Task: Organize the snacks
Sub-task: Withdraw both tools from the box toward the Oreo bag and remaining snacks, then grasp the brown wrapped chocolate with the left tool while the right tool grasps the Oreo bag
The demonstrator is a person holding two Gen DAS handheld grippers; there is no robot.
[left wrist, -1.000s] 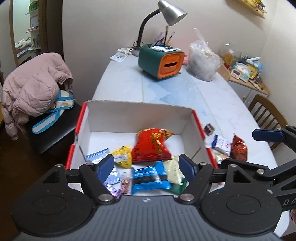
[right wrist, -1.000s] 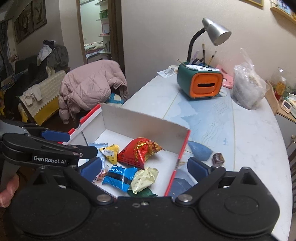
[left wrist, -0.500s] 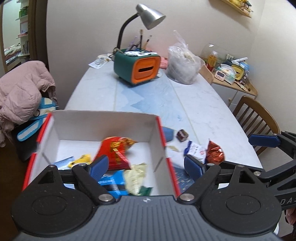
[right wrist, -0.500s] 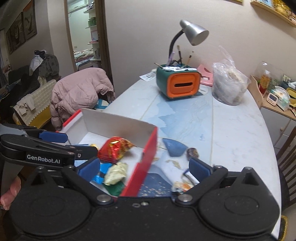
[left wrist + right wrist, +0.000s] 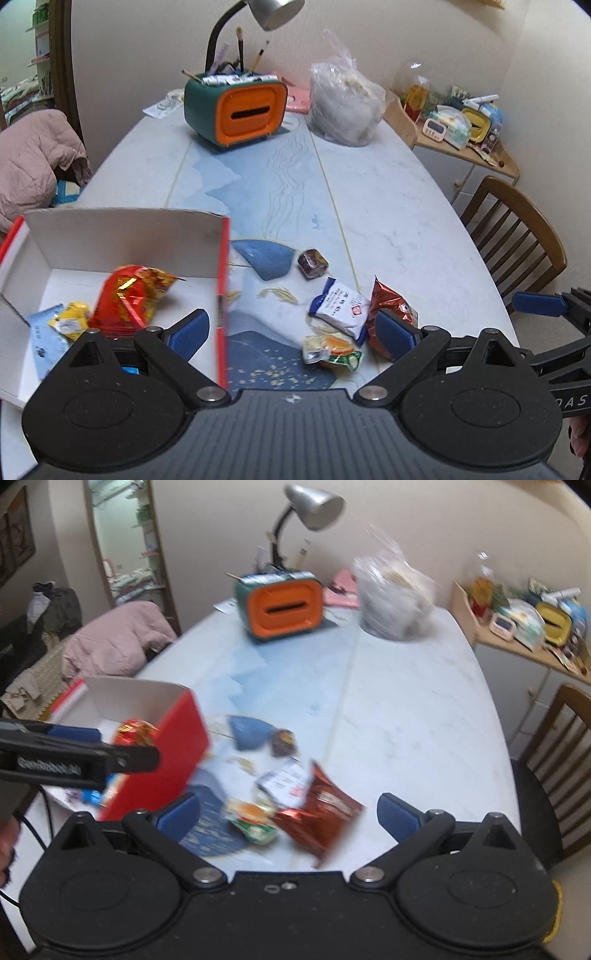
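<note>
Snacks point(image 5: 339, 306) sit loose on the worktop point(image 5: 388, 206) beside the box point(image 5: 122, 236), right under your left gripper point(image 5: 291, 330), fingers opening with nothing between, and right gripper point(image 5: 288, 812), spread and empty. Both heading there, so you could knock fingers or shove packets away.

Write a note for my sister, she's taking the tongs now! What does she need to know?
Left tongs: jaws opening, nothing between them.
Right tongs: open, empty, above the loose snacks.
Red-edged box on the table: already holds the red packet, yellow packet and a few others.
Still on the table beside the box: white-and-blue packet, reddish-brown packet, green-and-orange packet, small dark wrapped cube.
Left to do: move those four into the box.
</note>
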